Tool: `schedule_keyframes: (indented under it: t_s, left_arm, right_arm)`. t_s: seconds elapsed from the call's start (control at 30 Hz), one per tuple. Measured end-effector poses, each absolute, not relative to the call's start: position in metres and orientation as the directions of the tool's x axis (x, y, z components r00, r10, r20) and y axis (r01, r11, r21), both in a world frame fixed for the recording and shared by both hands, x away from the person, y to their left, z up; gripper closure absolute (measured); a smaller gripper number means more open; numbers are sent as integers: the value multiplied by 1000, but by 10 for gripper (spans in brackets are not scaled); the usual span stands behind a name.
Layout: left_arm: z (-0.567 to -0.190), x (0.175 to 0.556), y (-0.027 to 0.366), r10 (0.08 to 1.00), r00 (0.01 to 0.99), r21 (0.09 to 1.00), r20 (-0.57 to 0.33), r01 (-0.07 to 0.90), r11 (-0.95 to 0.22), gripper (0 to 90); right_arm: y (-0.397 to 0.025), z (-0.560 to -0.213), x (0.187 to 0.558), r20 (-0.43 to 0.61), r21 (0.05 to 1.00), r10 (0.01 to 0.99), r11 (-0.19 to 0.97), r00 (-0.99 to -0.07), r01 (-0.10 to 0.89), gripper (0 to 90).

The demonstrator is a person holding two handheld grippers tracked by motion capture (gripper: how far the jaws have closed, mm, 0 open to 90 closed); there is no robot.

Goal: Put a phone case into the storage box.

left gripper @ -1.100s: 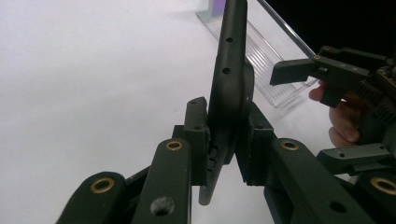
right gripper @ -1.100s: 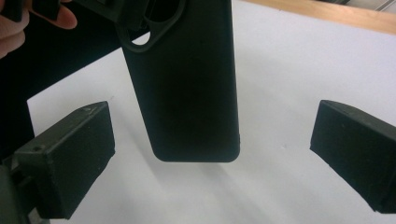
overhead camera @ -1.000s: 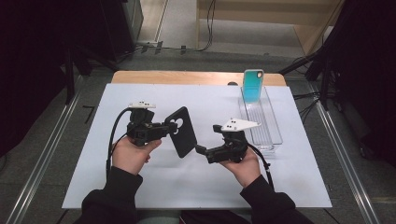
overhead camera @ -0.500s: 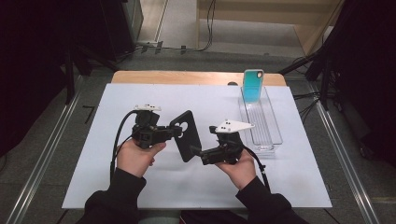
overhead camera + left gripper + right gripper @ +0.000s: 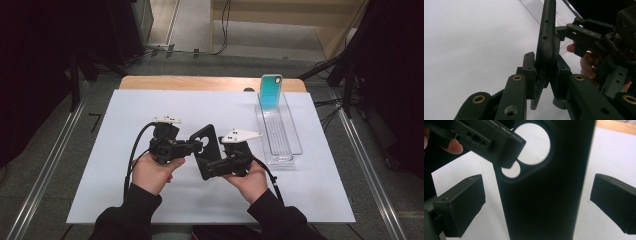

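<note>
Above the middle of the white worktop (image 5: 310, 190), a black phone case (image 5: 209, 156) held in the air, long axis sloping from upper left to lower right. At the left, left gripper (image 5: 192, 146) clenched on the case near its camera cut-out, edge-on between the jaws. At the right, right gripper (image 5: 212, 167) with jaws released, spread on both sides of the lower part, not yet touching. Farther right, teal phone case (image 5: 271, 92) upright in a clear tray (image 5: 295, 145).
</note>
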State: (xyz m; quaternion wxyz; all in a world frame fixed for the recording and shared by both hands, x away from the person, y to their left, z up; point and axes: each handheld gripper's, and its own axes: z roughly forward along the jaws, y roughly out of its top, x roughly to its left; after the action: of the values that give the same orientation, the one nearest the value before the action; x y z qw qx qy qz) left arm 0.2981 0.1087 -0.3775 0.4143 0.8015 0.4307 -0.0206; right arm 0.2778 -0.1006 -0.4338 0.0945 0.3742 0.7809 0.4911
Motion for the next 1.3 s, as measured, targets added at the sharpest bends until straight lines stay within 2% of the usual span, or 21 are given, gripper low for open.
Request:
schedule_keyframes:
  t_s: [0.27, 0.3, 0.33, 0.37, 0.8, 1.0, 1.3]
  left_arm:
    - [-380, 295, 107, 678, 623, 639, -391, 714, -287, 767]
    - [-380, 295, 107, 678, 623, 640, -390, 713, -287, 767]
    - [-380, 295, 107, 677, 624, 639, -390, 713, -289, 767]
    - [-380, 295, 107, 678, 623, 640, -390, 713, -287, 766]
    - [-378, 293, 107, 673, 636, 655, -379, 698, -290, 755]
    - [-373, 294, 110, 672, 629, 662, -391, 700, -269, 567]
    - [-363, 295, 116, 630, 657, 657, -414, 695, -294, 424]
  right_arm:
    - [-88, -439, 280, 202, 828, 692, 257, -693, 498, 0]
    - [-87, -440, 280, 202, 825, 695, 259, -690, 503, 20]
    - [-87, -440, 279, 198, 823, 698, 263, -689, 503, 103]
    - [-87, -440, 278, 179, 828, 707, 267, -685, 492, 110]
    - [-88, -438, 280, 205, 823, 696, 258, -688, 506, 125]
    - [-92, -438, 283, 213, 816, 701, 255, -680, 518, 126]
    - [-102, -440, 291, 223, 803, 706, 258, -672, 538, 127]
